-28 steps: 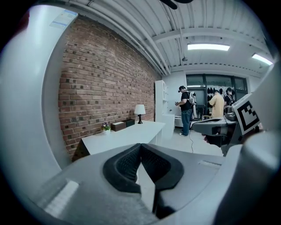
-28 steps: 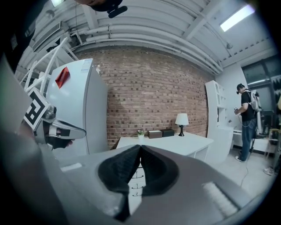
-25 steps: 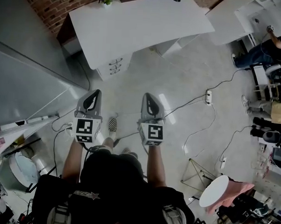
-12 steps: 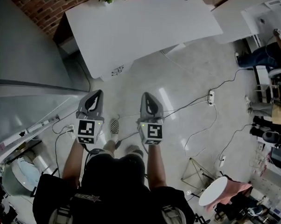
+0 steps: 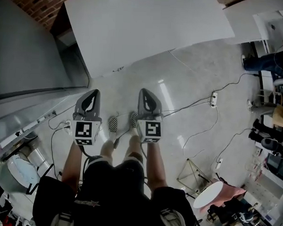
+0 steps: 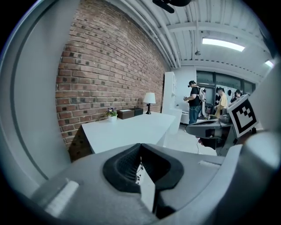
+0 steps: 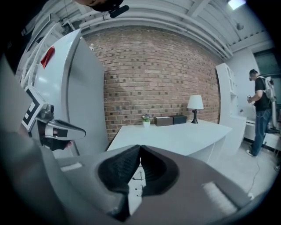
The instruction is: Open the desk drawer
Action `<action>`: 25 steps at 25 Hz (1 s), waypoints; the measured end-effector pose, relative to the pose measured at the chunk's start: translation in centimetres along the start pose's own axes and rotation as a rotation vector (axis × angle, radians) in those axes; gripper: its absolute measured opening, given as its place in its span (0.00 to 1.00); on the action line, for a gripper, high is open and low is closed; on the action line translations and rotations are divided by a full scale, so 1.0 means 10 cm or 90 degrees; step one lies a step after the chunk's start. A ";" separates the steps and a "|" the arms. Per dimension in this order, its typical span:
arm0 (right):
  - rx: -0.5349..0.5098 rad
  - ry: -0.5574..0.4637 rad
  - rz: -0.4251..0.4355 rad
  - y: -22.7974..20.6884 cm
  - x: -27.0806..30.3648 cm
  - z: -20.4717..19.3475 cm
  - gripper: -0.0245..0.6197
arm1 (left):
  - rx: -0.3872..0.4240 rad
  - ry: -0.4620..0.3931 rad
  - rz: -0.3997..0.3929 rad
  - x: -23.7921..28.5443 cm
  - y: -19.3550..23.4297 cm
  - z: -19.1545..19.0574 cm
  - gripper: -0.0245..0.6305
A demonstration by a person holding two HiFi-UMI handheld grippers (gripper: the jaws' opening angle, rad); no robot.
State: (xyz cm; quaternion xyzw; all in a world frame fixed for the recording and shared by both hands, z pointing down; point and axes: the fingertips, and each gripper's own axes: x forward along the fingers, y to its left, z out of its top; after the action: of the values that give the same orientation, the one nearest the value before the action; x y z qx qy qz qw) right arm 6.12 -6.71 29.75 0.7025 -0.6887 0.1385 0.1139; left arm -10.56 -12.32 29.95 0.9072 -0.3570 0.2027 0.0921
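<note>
Left fingers: left gripper (image 6: 140, 146) has its tips pressed together, with nothing between them
Right fingers: right gripper (image 7: 140, 147) is likewise closed, pads meeting at the tips and empty
Pose: both are held side by side at waist height over the floor (image 5: 189, 84), aimed at the desk (image 5: 150, 26) and tilted a little down
Gap to target: neither touches anything, and the desk is well apart from both
Drawer: the drawers (image 7: 138, 178) sit under the desk top by its near left corner in the head view, in a stack with a small handle on each front, all shut
Sight line: each gripper view shows the handles just past its own tips
Handling (judged): rigid front on runners, should slide straight out; weight depends on contents, unknown
Handle (judged): thin, stiff, probably smooth, so a pinch could slip
Hold (judged): open the jaws first, then take one handle at its middle, pads above and below it, and pull level toward the body
Risk (judged): an off-centre grip may skew the drawer
</note>
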 end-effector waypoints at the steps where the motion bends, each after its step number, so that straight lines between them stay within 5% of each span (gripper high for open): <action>1: 0.000 0.003 0.007 -0.01 0.05 -0.05 0.05 | -0.004 0.000 0.005 0.02 0.00 -0.03 0.05; 25: 0.008 0.067 0.136 -0.38 1.24 -2.06 0.05 | -0.068 0.030 0.143 1.01 -0.13 -1.75 0.05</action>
State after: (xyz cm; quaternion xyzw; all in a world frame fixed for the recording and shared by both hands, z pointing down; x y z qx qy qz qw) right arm 9.26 -11.01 53.47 0.6179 -0.7516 0.1908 0.1298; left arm -8.26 -12.13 50.11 0.8501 -0.4647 0.2137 0.1255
